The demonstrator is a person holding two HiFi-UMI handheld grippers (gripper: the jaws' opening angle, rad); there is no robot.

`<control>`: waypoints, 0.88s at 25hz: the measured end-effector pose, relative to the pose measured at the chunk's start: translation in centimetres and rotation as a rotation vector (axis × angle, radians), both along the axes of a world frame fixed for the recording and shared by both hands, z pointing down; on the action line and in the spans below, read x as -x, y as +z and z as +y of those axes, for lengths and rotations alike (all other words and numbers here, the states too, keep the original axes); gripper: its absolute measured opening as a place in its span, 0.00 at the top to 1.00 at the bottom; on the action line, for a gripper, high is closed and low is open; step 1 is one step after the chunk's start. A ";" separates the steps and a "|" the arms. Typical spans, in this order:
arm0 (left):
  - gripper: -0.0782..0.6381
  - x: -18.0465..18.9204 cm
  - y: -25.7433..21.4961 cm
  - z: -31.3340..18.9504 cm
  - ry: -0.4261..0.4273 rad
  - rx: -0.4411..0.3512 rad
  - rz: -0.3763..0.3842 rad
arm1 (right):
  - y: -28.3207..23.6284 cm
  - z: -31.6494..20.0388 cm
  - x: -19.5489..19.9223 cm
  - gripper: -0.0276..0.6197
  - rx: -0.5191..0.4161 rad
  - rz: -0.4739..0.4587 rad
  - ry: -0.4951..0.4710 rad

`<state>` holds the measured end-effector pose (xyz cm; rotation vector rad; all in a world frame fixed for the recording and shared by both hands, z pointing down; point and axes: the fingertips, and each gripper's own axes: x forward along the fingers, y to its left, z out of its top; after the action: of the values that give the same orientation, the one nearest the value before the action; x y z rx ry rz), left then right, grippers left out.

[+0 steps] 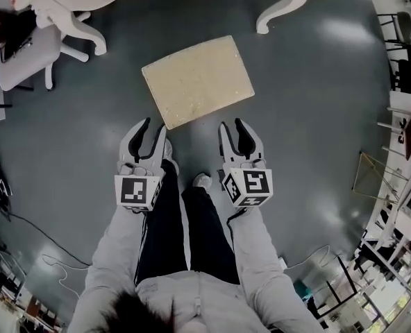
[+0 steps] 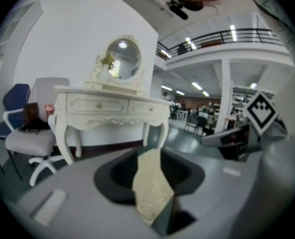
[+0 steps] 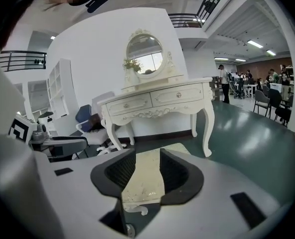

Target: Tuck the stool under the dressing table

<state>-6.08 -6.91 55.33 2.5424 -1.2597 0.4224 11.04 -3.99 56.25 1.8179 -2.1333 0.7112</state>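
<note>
The stool [image 1: 198, 80], a low seat with a cream cushion top, stands on the grey floor in front of the white dressing table [image 1: 66, 9]. Both grippers hang side by side just short of the stool's near edge, not touching it. My left gripper [image 1: 155, 127] is open with nothing between its pads. My right gripper [image 1: 231, 125] is open too and holds nothing. Through the left gripper's [image 2: 150, 168] gap I see the cushion [image 2: 150, 188] and the table [image 2: 112, 108] beyond. Between the right gripper's [image 3: 143, 171] pads appear the cushion [image 3: 145, 180] and the table [image 3: 157, 103] with its oval mirror.
A white office chair [image 1: 25, 54] stands left of the dressing table, with a blue chair [image 2: 10, 108] beside it. Cables [image 1: 25, 227] trail over the floor at the left. Racks and frames [image 1: 400, 116] line the right side. The person's shoe [image 1: 202, 181] is between the grippers.
</note>
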 end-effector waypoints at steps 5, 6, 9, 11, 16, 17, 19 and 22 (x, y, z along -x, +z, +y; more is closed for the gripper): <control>0.64 -0.9 3.5 0.4 0.006 0.000 -0.029 | 3.6 0.2 -0.6 0.69 0.017 -0.002 -0.021; 0.63 -1.2 4.2 0.6 0.011 0.002 -0.032 | 4.4 0.2 -0.6 0.69 0.022 -0.005 -0.025; 0.59 -1.6 6.4 1.0 0.017 0.011 -0.047 | 6.7 0.4 -0.5 0.67 0.042 -0.018 -0.039; 0.57 -1.5 8.0 1.3 0.001 0.028 -0.051 | 8.2 0.6 -0.3 0.66 0.055 -0.020 -0.051; 0.54 -1.3 11.4 1.3 -0.035 0.069 -0.049 | 11.7 0.5 -0.4 0.63 0.091 -0.017 -0.062; 0.53 -1.3 12.0 1.2 -0.036 0.077 -0.050 | 12.3 0.3 -0.5 0.61 0.095 -0.018 -0.057; 0.52 -1.3 13.1 1.1 -0.036 0.091 -0.058 | 13.3 0.0 -0.6 0.59 0.103 -0.016 -0.050; 0.51 -1.5 14.6 0.9 -0.031 0.100 -0.074 | 15.0 -0.2 -0.6 0.57 0.119 -0.011 -0.052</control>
<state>-4.58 -5.97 69.93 2.4418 -1.2689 0.5635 11.60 -4.23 71.24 1.6958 -2.0895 0.8186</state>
